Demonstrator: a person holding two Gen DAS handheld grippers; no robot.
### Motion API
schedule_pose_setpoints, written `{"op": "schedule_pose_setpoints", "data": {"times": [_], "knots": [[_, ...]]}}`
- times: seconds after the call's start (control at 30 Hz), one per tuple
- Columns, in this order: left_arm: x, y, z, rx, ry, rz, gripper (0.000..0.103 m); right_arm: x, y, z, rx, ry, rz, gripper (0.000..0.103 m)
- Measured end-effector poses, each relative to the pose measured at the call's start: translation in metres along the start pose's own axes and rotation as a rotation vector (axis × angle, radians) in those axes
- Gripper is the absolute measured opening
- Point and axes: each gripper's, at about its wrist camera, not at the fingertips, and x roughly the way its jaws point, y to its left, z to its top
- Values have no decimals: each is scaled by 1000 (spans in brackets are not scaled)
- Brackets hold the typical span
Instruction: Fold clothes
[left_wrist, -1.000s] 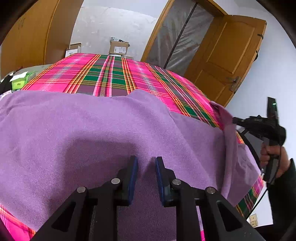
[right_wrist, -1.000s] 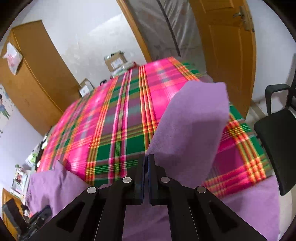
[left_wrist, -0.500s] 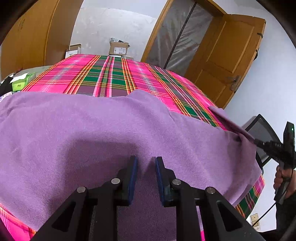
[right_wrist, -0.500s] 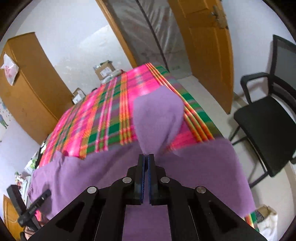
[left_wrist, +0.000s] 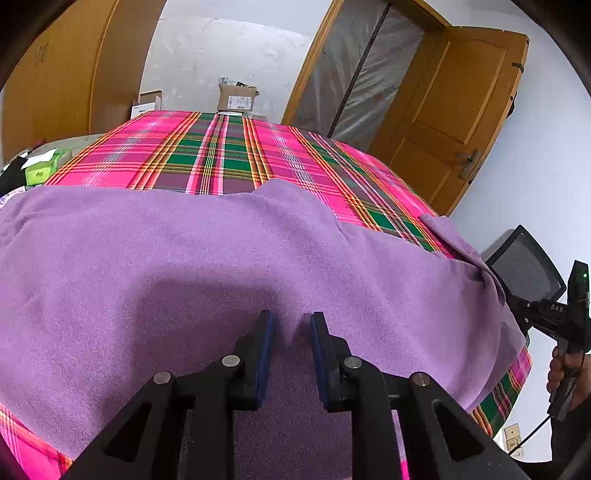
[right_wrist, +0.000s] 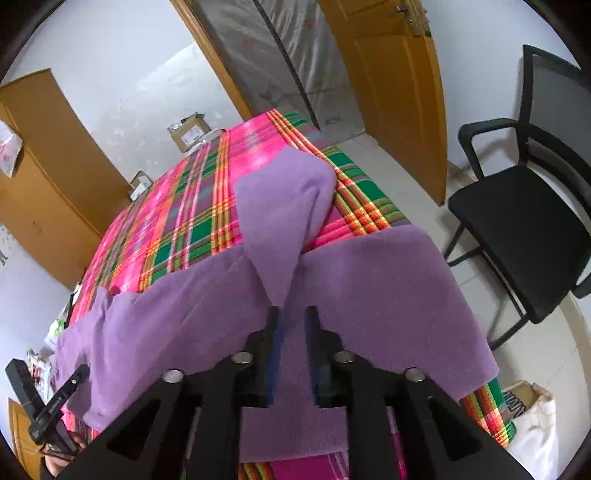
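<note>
A purple fleece garment (left_wrist: 184, 258) lies spread over the near half of a table covered in pink and green plaid cloth (left_wrist: 221, 155). My left gripper (left_wrist: 291, 321) sits low on the garment's near edge, its narrow-set jaws holding a small ridge of the fabric. In the right wrist view one sleeve (right_wrist: 280, 206) lies angled across the plaid, its tip ending just in front of my right gripper (right_wrist: 291, 314). That gripper's jaws are opening and the pads stand clear of the sleeve tip. The right gripper (left_wrist: 517, 306) also shows at the garment's right edge, in a person's hand (left_wrist: 565, 369).
A black office chair (right_wrist: 517, 221) stands on the floor right of the table. Behind it is an open wooden door (right_wrist: 399, 92). Cardboard boxes (left_wrist: 236, 98) sit beyond the far edge, a wardrobe (right_wrist: 48, 177) stands on the left, and a white bag (right_wrist: 535, 417) lies on the floor.
The right gripper drew the sleeve outward toward the table's right edge, then its jaws parted and released the sleeve tip. The left gripper kept still.
</note>
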Motion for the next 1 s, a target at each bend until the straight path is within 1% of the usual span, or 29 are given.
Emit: {"op": "schedule_pose_setpoints", "data": {"times": [0.03,0.07,0.23,0.43,0.5,0.6,0.73,0.8,0.83,0.87,0.93,1.0], "knots": [[0,0,0,-1,0,-2,21,0,3,1,-13,-4,1,29],[0,1,0,-2,-1,-2,21,1,7,2,-36,-5,-1,31],[-1,0,0,-1,-2,0,21,18,27,15,-174,10,-33,31],[0,-2,-1,11,-1,12,21,49,43,38,-260,16,-59,33],[-1,-1,-1,8,-2,9,21,61,50,42,-301,24,-91,34],[-1,1,-1,-3,-3,-1,21,81,54,45,-347,58,-167,34],[-1,4,-1,-22,-3,-19,21,86,56,44,-386,47,-206,34],[-1,5,0,-27,-3,-24,21,84,54,46,-379,38,-199,24],[-1,5,0,-28,-3,-25,21,83,52,47,-369,36,-192,16],[-1,5,0,-29,-3,-26,21,81,50,49,-358,34,-184,12],[-1,5,0,-29,-3,-27,21,77,45,52,-327,21,-162,8],[-1,5,0,-30,-4,-27,21,70,39,55,-300,6,-148,7]]}}
